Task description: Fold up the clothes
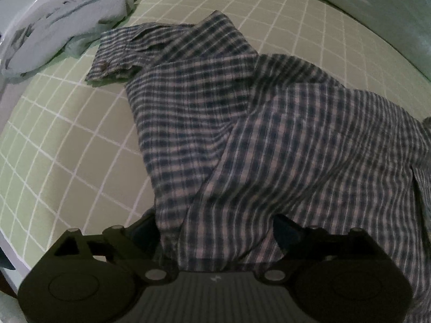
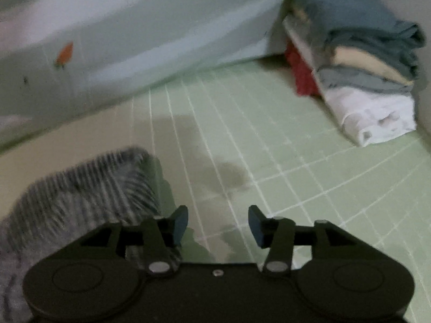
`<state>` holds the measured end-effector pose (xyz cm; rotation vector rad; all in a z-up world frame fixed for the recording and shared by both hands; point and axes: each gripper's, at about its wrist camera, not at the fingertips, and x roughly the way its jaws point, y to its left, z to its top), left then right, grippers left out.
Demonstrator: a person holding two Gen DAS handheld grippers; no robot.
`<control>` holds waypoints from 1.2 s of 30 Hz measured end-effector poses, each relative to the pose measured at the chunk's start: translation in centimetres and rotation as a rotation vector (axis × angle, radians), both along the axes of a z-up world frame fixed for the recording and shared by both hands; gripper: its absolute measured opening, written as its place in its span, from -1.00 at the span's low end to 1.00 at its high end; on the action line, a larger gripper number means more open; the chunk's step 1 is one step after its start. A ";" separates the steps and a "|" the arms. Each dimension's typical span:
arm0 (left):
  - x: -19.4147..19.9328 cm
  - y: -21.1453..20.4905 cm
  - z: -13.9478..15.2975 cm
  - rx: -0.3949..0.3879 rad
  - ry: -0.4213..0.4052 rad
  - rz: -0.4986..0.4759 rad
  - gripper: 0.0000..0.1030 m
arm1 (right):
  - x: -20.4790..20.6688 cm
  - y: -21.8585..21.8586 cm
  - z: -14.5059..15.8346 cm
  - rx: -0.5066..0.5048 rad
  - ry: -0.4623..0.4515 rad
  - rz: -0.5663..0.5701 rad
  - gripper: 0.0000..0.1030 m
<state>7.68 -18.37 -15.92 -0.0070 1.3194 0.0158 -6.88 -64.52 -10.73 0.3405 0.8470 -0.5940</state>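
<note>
A blue-and-white plaid shirt (image 1: pixel 242 123) lies rumpled on the green grid mat (image 1: pixel 70 140), its buttoned cuff (image 1: pixel 107 64) stretched toward the far left. My left gripper (image 1: pixel 215 234) is right at the shirt's near edge. Its fingers (image 1: pixel 285 231) stand wide apart, and bunched plaid cloth lies between them and hides the pads. In the right wrist view my right gripper (image 2: pixel 218 223) is open over bare mat (image 2: pixel 309 188) with nothing between its blue pads (image 2: pixel 179 224). A blurred end of the plaid shirt (image 2: pixel 80 188) lies just left of it.
A crumpled pale blue garment (image 1: pixel 75 18) sits at the mat's far left corner. A stack of folded clothes (image 2: pixel 363 75) in blue, cream, grey, white and red stands at the far right. Pale bedding (image 2: pixel 134 27) with small orange prints runs along the back.
</note>
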 end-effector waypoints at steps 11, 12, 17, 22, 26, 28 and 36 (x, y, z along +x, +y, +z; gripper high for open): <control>1.5 -1.1 -0.4 0.009 0.014 0.010 1.00 | 1.5 5.1 0.4 0.068 -0.091 0.266 0.04; 1.4 -1.1 -0.4 0.006 0.013 0.008 1.00 | 1.7 5.6 0.3 0.051 -0.084 0.284 0.12; 1.8 -0.9 -0.4 0.005 0.022 0.002 1.00 | 1.8 5.1 -1.5 0.079 -0.036 0.213 0.13; 3.4 -0.2 -0.6 0.003 0.021 -0.003 1.00 | 0.6 4.0 -1.4 0.087 -0.049 0.146 0.17; 2.2 -0.7 -0.3 0.003 0.014 0.000 1.00 | -0.5 2.5 -1.8 0.173 -0.091 0.091 0.07; 2.1 -0.8 -0.3 0.003 0.013 0.000 1.00 | -0.4 2.0 -1.9 0.200 -0.100 0.089 -0.09; 1.3 -0.8 -0.1 0.003 0.006 0.007 1.00 | -1.0 2.2 -1.6 0.123 -0.076 0.104 -0.08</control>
